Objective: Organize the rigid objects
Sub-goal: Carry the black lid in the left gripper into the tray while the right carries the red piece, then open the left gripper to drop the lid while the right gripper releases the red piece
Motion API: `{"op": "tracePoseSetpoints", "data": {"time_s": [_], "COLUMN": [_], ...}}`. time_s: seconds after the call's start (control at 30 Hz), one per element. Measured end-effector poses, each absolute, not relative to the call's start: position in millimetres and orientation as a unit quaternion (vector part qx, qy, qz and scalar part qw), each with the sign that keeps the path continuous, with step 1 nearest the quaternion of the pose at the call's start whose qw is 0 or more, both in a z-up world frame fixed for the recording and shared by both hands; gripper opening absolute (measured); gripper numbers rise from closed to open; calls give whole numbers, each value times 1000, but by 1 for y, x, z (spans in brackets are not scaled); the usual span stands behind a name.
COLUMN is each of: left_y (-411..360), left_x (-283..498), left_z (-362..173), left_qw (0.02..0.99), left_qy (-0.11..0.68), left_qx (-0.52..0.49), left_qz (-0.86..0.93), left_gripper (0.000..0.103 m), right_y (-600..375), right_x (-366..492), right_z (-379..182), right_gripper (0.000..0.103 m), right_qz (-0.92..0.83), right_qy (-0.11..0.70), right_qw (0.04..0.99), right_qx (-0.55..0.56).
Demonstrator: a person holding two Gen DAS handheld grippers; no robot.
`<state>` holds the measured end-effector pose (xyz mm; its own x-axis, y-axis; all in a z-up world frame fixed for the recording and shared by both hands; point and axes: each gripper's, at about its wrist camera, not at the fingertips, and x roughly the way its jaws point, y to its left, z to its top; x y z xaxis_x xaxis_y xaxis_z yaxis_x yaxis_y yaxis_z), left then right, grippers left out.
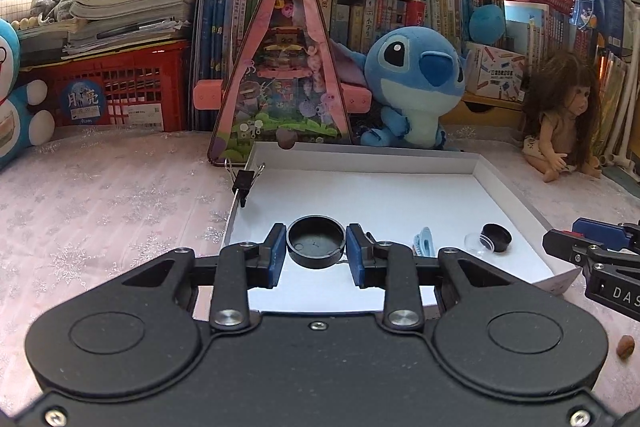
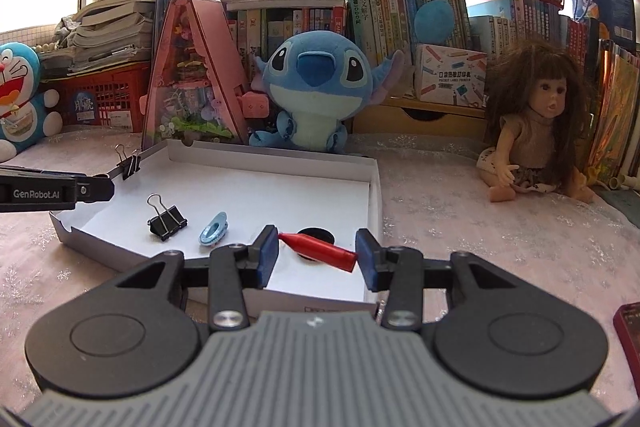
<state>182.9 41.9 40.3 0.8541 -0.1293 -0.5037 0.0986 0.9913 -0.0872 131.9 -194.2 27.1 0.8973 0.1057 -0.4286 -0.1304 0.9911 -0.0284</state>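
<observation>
From the left wrist, the left gripper (image 1: 316, 254) squeezes a round black plastic cap (image 1: 316, 242) above the shallow white cardboard tray (image 1: 400, 163).

From the right wrist, the right gripper (image 2: 317, 254) pinches a small red crayon (image 2: 320, 246) over the tray (image 2: 280, 151). A black binder clip (image 2: 167, 221) and light blue hair clip (image 2: 214, 229) lie inside.

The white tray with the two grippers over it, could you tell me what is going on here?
A person is sorting small items into the white tray. The left gripper holds a round black lid and the right gripper a red crayon, both above the tray. A black binder clip and a blue hair clip already lie inside.
</observation>
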Motion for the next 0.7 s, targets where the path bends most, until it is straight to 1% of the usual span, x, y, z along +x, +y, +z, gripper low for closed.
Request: {"op": "tracePoseSetpoints", "data": {"time_s": [0.3,0.7], "left_y": [33,32], "left_x": [209,221], "left_z": [21,10], "left_qw": [957,952], "left_qy": [285,303], "left_qx": [-22,-22], "left_qz": [-44,-37], "left_gripper": [30,30], "right_y": [-183,-181], "right_x": [161,183], "right_z": [12,4], "right_gripper": [47,47], "right_qz": [72,78], "right_qy": [260,295], "right_qw": [961,951], "right_qx": [-54,-44]}}
